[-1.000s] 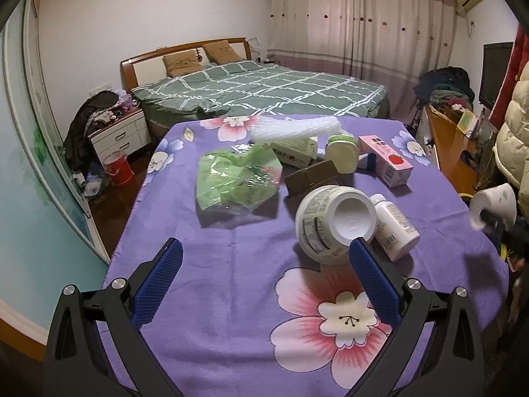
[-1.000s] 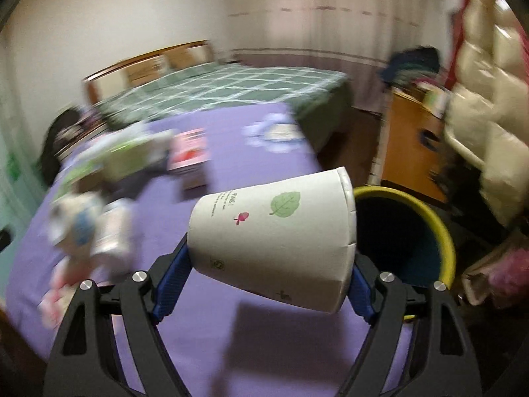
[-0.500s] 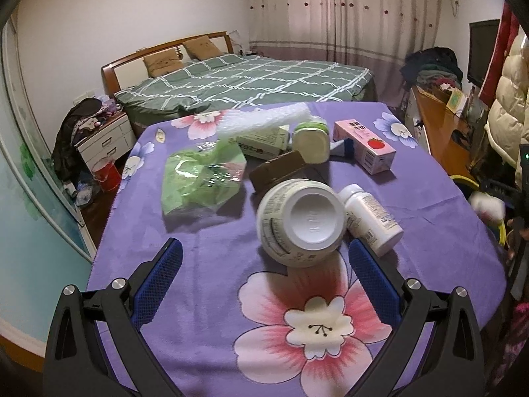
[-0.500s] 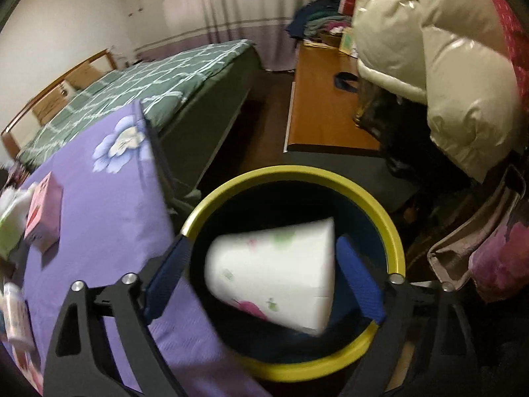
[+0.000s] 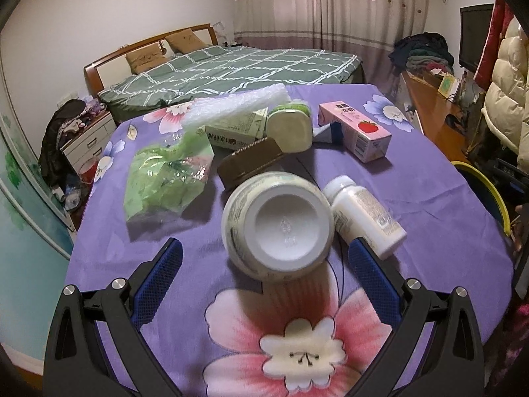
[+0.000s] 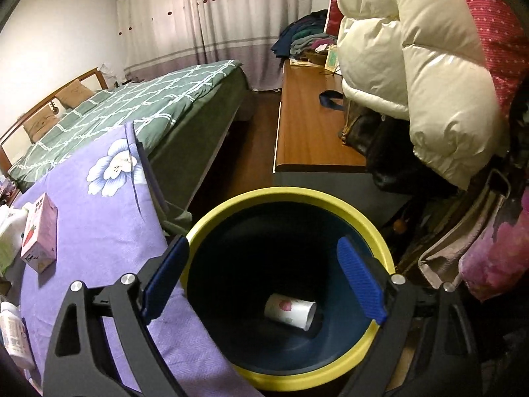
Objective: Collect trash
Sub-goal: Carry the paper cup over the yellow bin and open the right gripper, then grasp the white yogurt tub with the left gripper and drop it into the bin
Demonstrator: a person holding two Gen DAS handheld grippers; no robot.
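The right gripper (image 6: 261,284) has just spread its jaws, dropping the paper cup (image 6: 291,311) into the bin (image 6: 215,218). The left gripper (image 5: 264,268), jaws spread and empty, nears the tub (image 5: 277,225) at twelve o'clock, likely next.

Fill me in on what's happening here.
Someone is clearing trash off the purple tablecloth with two handheld tongs. The right tongs, jaws just opened, hang empty over the yellow-rimmed bin, where a paper cup lies at the bottom. The left tongs are open around a large white jar.
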